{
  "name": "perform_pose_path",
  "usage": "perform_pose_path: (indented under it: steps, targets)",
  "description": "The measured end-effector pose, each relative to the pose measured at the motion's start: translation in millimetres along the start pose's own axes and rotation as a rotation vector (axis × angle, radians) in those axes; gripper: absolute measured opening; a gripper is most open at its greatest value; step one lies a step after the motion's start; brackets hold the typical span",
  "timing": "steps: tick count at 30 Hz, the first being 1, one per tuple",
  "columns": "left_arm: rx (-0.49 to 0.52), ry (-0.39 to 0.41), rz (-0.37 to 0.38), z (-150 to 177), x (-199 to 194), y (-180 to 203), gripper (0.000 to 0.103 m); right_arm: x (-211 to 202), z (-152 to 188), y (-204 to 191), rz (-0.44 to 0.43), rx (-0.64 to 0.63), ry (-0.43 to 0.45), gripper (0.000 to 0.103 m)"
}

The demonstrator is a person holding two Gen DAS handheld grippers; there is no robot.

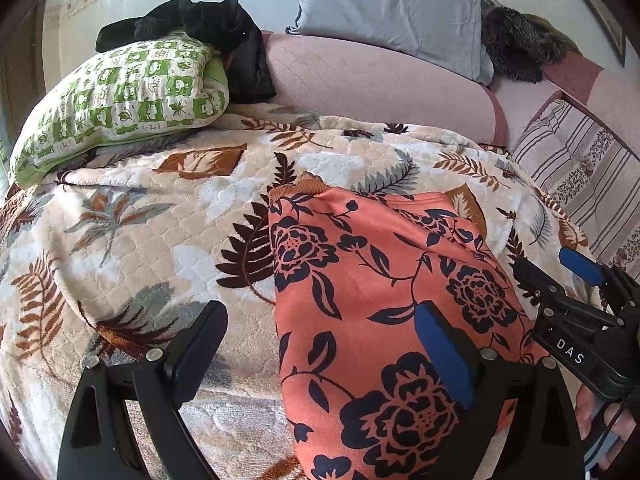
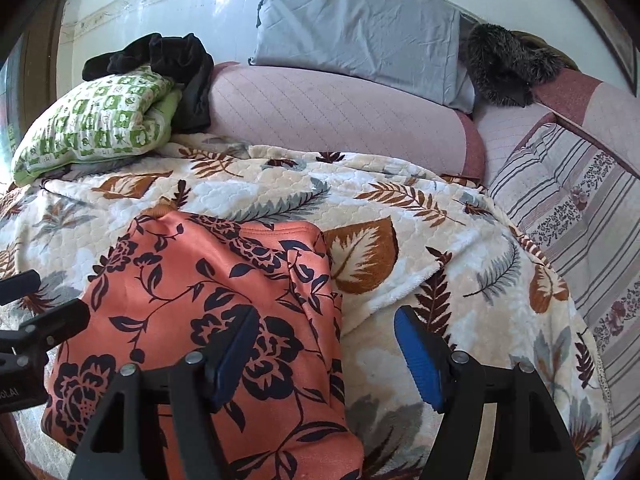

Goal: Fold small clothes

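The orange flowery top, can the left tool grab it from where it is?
Probably yes. The left tool is open, and the orange top lies flat on the leafy blanket right in front of it, one finger already over the cloth. Nothing sits in between.

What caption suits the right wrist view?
Open right gripper above orange floral garment on leaf-print blanket.
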State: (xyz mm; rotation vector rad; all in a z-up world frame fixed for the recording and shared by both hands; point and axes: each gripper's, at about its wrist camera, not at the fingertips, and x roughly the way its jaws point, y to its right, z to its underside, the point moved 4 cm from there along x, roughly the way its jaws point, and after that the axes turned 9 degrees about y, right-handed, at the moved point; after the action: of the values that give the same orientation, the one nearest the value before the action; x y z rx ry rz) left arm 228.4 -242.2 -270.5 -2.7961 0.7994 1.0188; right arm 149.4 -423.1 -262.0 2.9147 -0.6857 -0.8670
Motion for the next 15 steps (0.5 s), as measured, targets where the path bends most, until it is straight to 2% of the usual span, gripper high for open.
perform_pose_path:
  steps: [7,12,15]
  targets:
    - [-0.045,-0.042,0.025,-3.2,12.3,-15.8,0.095,1.8,-0.5,0.7,-0.027,-0.008,0.005,0.074]
    - [-0.106,-0.082,0.037,-4.6,24.6,-29.1,0.095,11.0,1.8,4.0,-0.112,0.037,-0.029,0.074]
    - [-0.138,-0.098,0.045,-6.6,30.8,-34.9,0.095,15.1,0.5,4.7,-0.085,0.008,-0.018,0.074]
